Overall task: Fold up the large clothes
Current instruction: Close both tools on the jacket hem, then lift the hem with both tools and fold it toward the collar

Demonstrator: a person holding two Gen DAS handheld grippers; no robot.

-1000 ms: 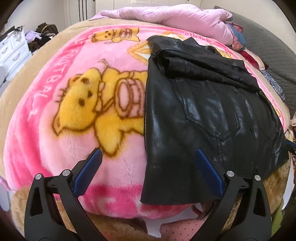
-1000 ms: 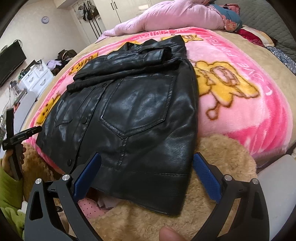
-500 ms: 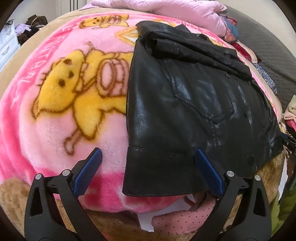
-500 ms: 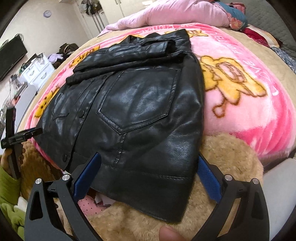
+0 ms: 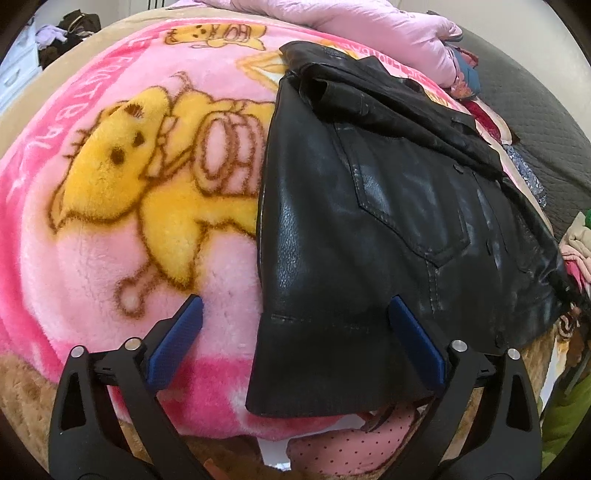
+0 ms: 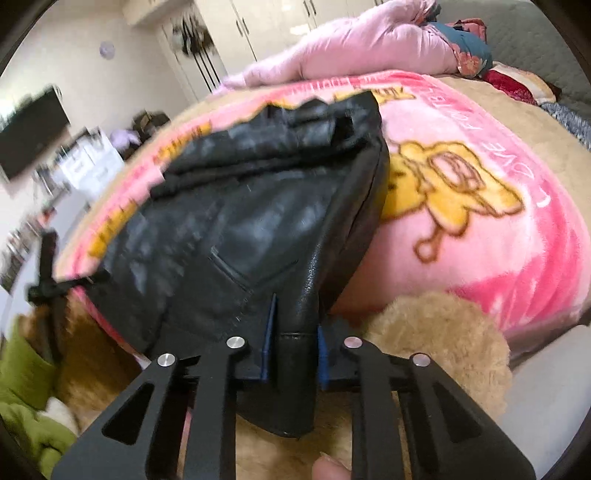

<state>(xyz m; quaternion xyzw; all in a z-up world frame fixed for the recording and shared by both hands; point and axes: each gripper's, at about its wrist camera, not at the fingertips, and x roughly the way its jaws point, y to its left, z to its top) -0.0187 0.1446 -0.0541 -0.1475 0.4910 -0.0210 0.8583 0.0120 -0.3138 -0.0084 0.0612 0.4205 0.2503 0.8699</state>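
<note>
A black leather jacket (image 5: 373, 221) lies partly folded on a pink bear-print blanket (image 5: 129, 184), its sleeve folded across the top. My left gripper (image 5: 295, 317) is open, its blue pads straddling the jacket's near left hem corner without pinching it. In the right wrist view my right gripper (image 6: 293, 336) is shut on the jacket's (image 6: 240, 221) near right hem edge, which bunches upward between the blue pads. The left gripper shows as a blurred dark shape (image 6: 48, 280) at the jacket's far corner.
A pink quilt (image 5: 351, 26) and grey bedcover (image 5: 535, 122) lie behind the blanket. A brown plush edge (image 6: 443, 339) and pink dotted fabric (image 5: 351, 450) sit under the hem. White drawers (image 6: 85, 162) and a TV (image 6: 33, 129) stand at the left.
My right gripper has closed on the right hem and lifted it, bunching the leather. My left gripper has moved closer to the left hem corner and stays open.
</note>
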